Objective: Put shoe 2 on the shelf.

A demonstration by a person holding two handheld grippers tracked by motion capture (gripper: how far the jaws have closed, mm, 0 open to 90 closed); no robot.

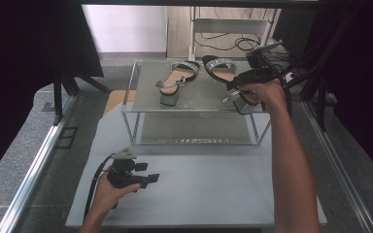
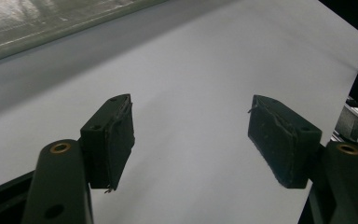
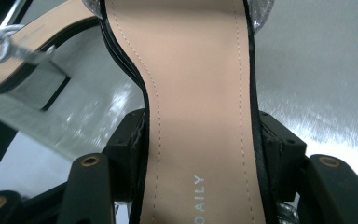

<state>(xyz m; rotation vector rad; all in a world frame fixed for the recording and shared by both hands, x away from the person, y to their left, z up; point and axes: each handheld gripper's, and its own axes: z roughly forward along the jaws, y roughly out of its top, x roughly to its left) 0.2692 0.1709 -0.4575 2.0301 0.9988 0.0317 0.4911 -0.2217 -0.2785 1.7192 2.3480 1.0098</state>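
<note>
Right tongs (image 3: 200, 154) clamped across the waist of the right sandal (image 3: 200, 84), one pad on each edge of its tan insole. Grip narrow and set toward the heel, so risk of the toe end swinging or the shoe slipping out. Block heel (image 1: 245, 103) overhanging the near right corner of the rack's top shelf (image 1: 201, 94); could catch the frame rail or tip off toward the surface (image 1: 199, 189) if let go here. Any sideways drift might knock the left sandal (image 1: 177, 77), lying near on the same shelf.

Long axis running from near edge to far edge of the shelf, toe and glittery strap pointing to the far edge, heel toward the person.

Left tongs (image 2: 191, 135) spread wide with nothing between, low over the near left part of the surface.
</note>
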